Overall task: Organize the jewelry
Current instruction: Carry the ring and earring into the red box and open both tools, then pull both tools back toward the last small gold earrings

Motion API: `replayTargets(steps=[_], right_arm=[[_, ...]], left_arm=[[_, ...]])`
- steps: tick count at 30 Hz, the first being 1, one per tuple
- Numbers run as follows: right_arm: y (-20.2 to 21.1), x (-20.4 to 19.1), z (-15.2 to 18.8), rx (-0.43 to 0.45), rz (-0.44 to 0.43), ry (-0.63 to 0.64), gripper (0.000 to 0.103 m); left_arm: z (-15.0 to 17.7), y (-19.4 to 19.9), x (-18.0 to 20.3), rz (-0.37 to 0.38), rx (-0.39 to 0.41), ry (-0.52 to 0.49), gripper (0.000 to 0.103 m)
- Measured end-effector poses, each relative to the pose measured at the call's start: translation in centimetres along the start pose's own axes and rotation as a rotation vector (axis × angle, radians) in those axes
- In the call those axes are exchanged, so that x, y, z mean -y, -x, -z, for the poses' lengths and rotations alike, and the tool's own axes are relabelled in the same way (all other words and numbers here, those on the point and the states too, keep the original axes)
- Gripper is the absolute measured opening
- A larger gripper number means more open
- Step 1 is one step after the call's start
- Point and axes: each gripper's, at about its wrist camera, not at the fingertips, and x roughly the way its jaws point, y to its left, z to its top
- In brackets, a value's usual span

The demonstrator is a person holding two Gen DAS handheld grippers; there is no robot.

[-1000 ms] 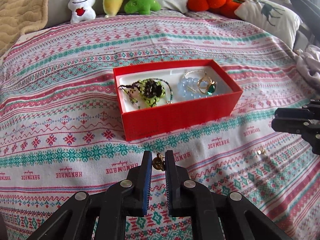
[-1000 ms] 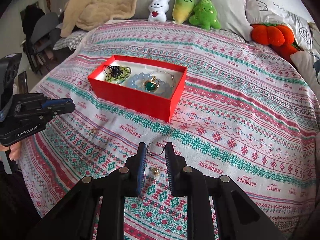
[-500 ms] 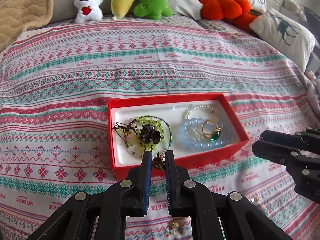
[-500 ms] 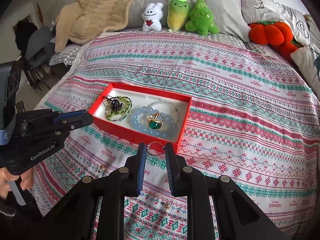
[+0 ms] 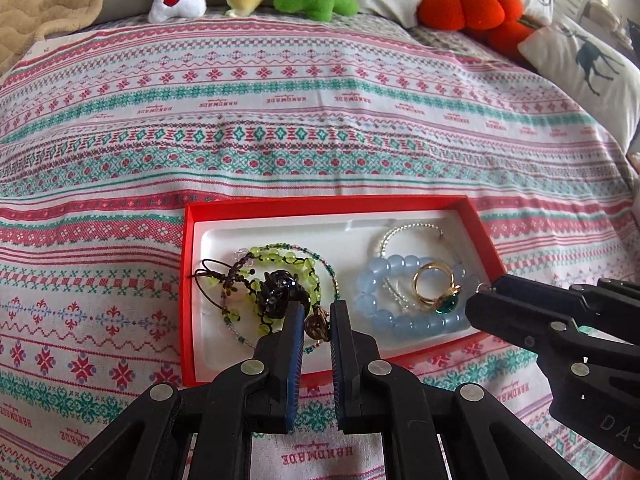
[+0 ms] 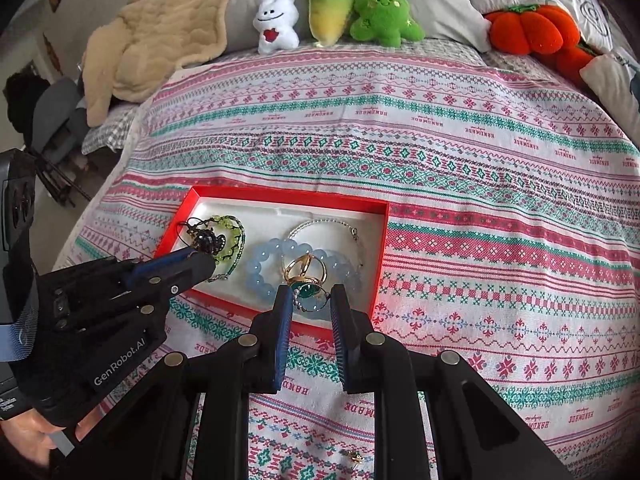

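Above red box (image 5: 188, 292): tools (both loaded)

The bedspread (image 5: 320, 128) is matt woven cloth with a printed pattern. The red box (image 5: 320, 205) looks like smooth matt card, lined with a white insert (image 5: 280, 236) that may be moulded plastic. The blue bead bracelet (image 5: 374, 300) is glossy and translucent; the ring (image 5: 434, 288) is shiny gold metal. Both grippers, left (image 5: 316, 316) and right (image 6: 310, 300), are matt black plastic. The plush toys (image 6: 360, 12) are fuzzy.
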Motion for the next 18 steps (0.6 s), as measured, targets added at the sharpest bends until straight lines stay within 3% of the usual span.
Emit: replayTargets(steps=[7, 14, 18], right_arm=[[-0.5, 0.2, -0.2, -0.007, -0.003, -0.012, 0.021], [-0.9, 0.7, -0.2, -0.028, -0.018, -0.046, 0.022], [-0.9, 0.8, -0.2, -0.031, -0.021, -0.055, 0.04]], left_arm=[[-0.2, 0.7, -0.4, 0.009, 0.013, 0.008, 0.009], [-0.1, 1.7, -0.9, 0.005, 0.021, 0.021, 0.028], [0.1, 2.5, -1.3, 0.003, 0.027, 0.022, 0.039]])
